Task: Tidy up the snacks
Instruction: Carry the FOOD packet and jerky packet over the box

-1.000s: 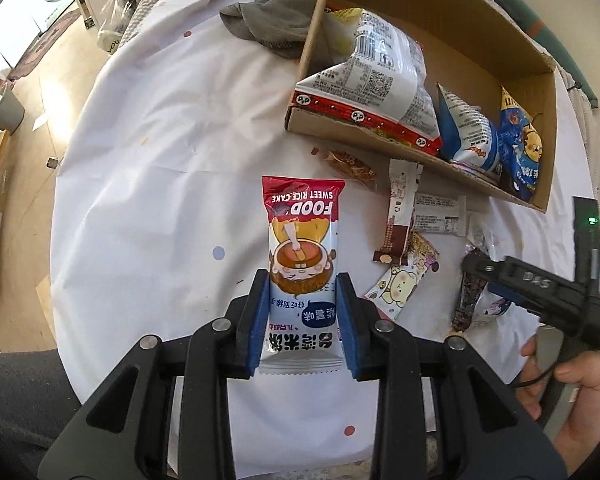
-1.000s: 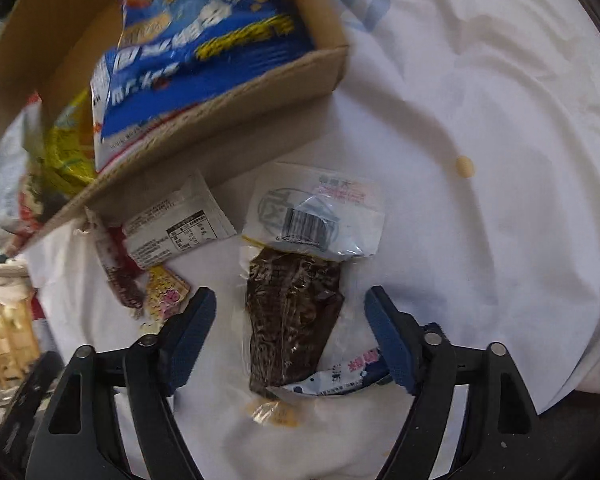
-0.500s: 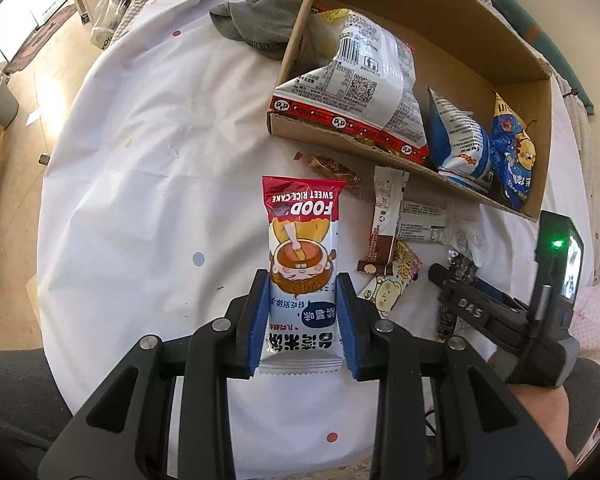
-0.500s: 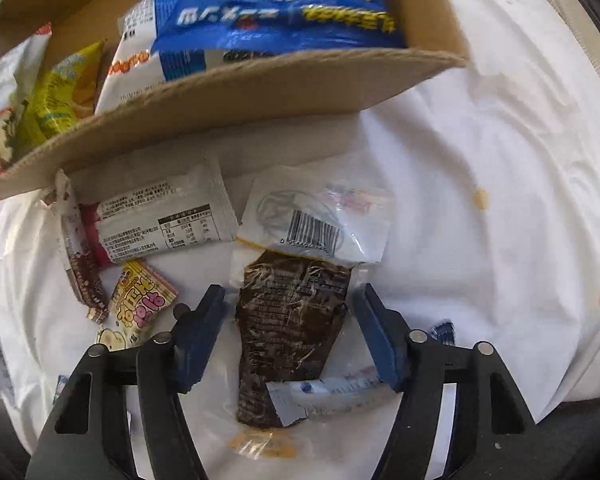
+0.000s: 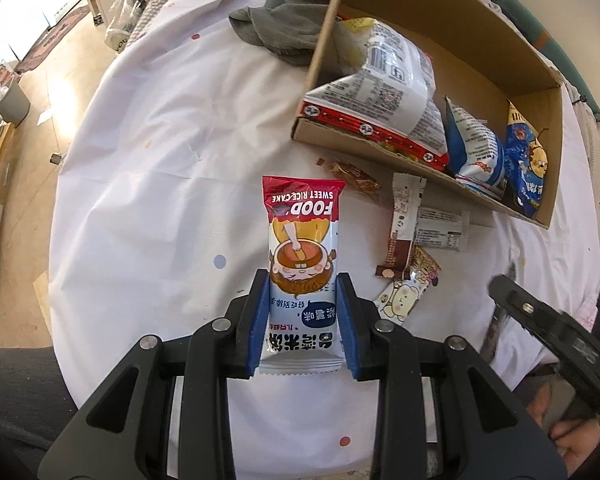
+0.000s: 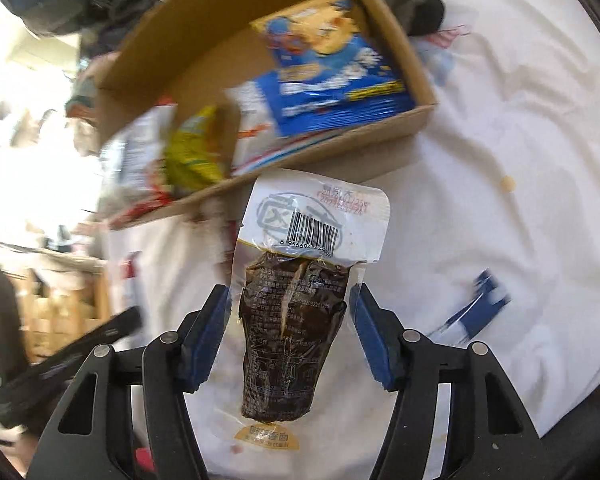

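Observation:
My left gripper (image 5: 302,320) is shut on a red, white and blue sweet rice cake packet (image 5: 302,248), held above the white tablecloth. My right gripper (image 6: 290,328) is shut on a clear vacuum pack of dark brown snack (image 6: 296,320) with a barcode label, lifted off the cloth; the pack's clear edges sit between the blue pads. The cardboard box (image 5: 476,32) lies at the far right in the left wrist view and holds several snack bags; it also shows in the right wrist view (image 6: 392,136), blurred. The right gripper's body (image 5: 548,328) shows at the lower right.
Small loose snack packets (image 5: 408,224) lie on the cloth in front of the box. A grey cloth (image 5: 284,28) lies by the box's far corner. A blue and white wrapper (image 6: 476,304) lies right of my right gripper. The table edge and floor are at left.
My right gripper closed on the dark snack pack and lifted it, swinging fast so the view blurs. My left gripper keeps holding the rice cake packet.

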The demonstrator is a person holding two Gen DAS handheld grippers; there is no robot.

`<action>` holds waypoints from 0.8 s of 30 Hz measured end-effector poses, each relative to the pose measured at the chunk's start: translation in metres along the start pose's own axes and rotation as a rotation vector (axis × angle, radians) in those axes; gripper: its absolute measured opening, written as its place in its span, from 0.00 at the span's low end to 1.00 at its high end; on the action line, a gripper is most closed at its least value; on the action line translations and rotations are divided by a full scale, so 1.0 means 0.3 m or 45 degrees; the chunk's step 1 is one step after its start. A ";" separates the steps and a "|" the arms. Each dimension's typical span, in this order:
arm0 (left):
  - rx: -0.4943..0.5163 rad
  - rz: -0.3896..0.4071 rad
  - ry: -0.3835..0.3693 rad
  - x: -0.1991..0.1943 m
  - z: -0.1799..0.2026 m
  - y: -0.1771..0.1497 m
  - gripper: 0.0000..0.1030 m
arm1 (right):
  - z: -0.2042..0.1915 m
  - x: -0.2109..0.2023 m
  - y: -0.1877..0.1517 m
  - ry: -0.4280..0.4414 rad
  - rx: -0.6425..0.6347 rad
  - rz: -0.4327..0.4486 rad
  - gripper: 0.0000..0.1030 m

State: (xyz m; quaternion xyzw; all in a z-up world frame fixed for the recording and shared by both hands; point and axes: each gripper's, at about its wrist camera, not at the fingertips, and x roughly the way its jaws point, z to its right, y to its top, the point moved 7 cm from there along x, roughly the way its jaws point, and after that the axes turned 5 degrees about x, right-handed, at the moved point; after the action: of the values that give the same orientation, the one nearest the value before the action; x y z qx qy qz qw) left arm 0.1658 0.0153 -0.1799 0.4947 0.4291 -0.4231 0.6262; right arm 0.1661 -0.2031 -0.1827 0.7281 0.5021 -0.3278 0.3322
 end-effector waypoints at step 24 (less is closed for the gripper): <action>0.129 0.363 -0.056 -0.310 0.082 0.292 0.27 | -0.272 -0.249 0.237 0.241 -0.274 0.314 0.62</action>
State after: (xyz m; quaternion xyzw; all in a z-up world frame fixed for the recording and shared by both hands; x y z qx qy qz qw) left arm 0.2270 0.0144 -0.0650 0.5721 0.3187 -0.3617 0.6636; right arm 0.2242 -0.1946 -0.0652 0.7719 0.4703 -0.1591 0.3970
